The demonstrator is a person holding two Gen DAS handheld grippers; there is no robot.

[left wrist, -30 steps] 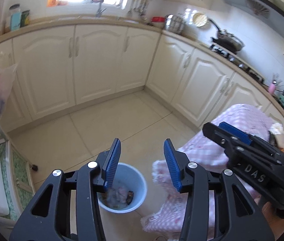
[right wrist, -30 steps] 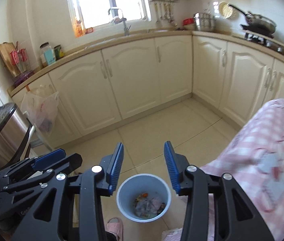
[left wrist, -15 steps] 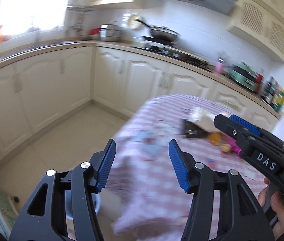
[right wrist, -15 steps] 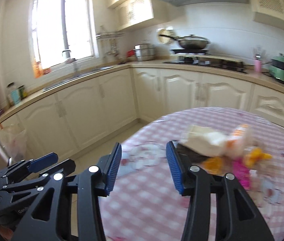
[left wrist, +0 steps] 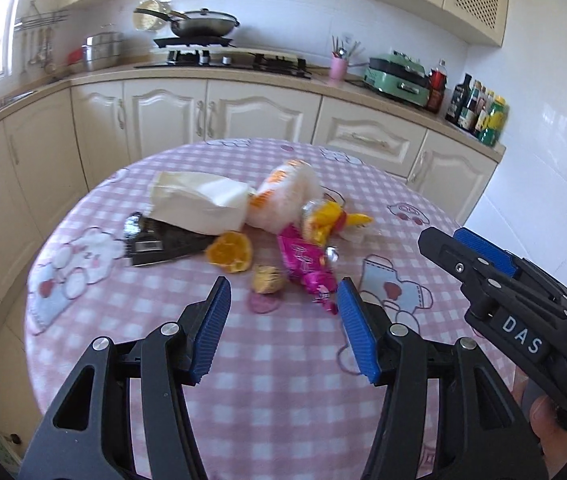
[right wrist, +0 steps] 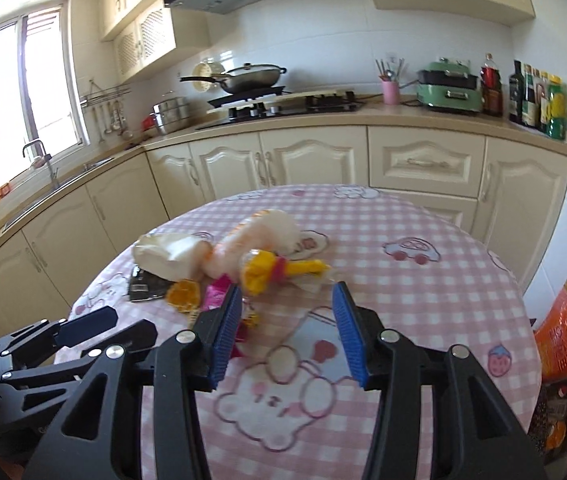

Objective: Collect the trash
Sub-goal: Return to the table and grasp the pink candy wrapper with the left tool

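Trash (left wrist: 275, 232) lay heaped mid-frame on pink checked tablecloth (left wrist: 283, 380): wrappers, orange peel (left wrist: 230, 251), white bag (left wrist: 199, 208). Looked light, crinkly, prob. slippery; pink wrapper (left wrist: 307, 268) best pinched at twisted end. Left gripper (left wrist: 281, 326) and right gripper (right wrist: 286, 330) both spread wide, empty, short of pile.

Glossy, seemingly foil pink wrapper (left wrist: 307, 264); cloth tablecloth (left wrist: 283, 380)

Pink-white checked tablecloth (left wrist: 283, 380); magenta wrapper (left wrist: 307, 264), orange peel (left wrist: 230, 251), yellow wrapper (right wrist: 261, 270), black packet (left wrist: 159, 242), cream bag (left wrist: 199, 202).
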